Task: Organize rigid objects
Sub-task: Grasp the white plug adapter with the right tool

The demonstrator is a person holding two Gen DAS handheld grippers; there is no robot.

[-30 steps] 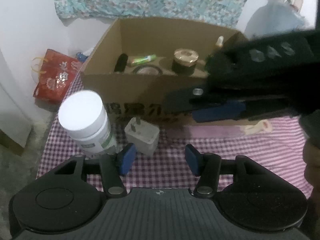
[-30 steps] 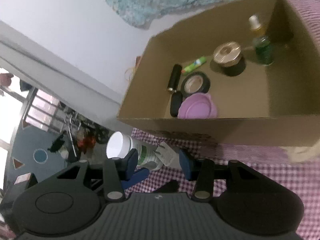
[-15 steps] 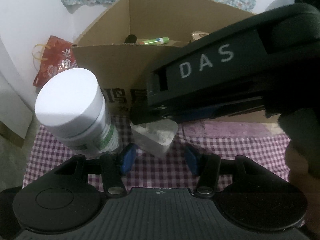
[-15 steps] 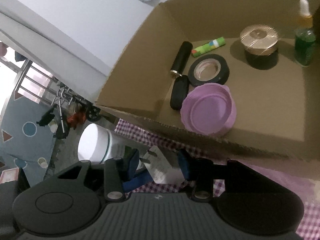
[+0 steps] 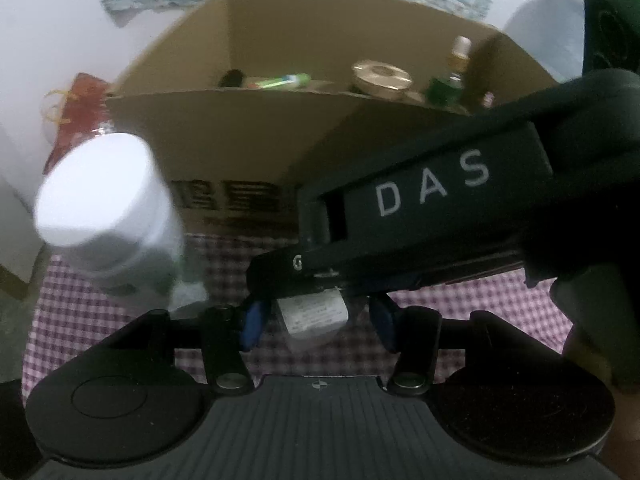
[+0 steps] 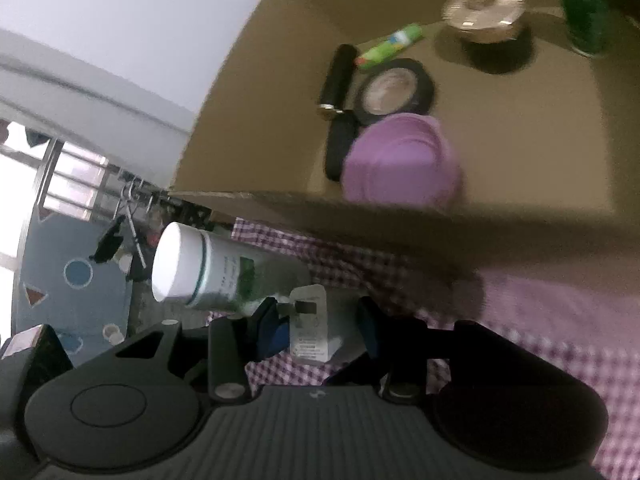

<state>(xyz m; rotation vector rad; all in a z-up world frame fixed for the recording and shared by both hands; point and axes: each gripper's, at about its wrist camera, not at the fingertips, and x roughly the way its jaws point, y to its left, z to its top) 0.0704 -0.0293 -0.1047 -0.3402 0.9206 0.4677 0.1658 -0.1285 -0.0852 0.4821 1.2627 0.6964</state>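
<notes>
Left wrist view is mostly blocked by the right tongs' black body, which crosses in front of the cardboard box (image 5: 224, 140). A white-capped bottle (image 5: 100, 200) stands left on the checkered desk (image 5: 80, 312), pretty blurry. The white plug adapter (image 5: 316, 316) sits on the desk between the left tongs (image 5: 318, 320), part open and not touching it. The right tongs (image 6: 316, 320) also straddle the adapter, part open; contact there is hard to make out. The purple lid (image 6: 400, 160) in the box is smeared.
</notes>
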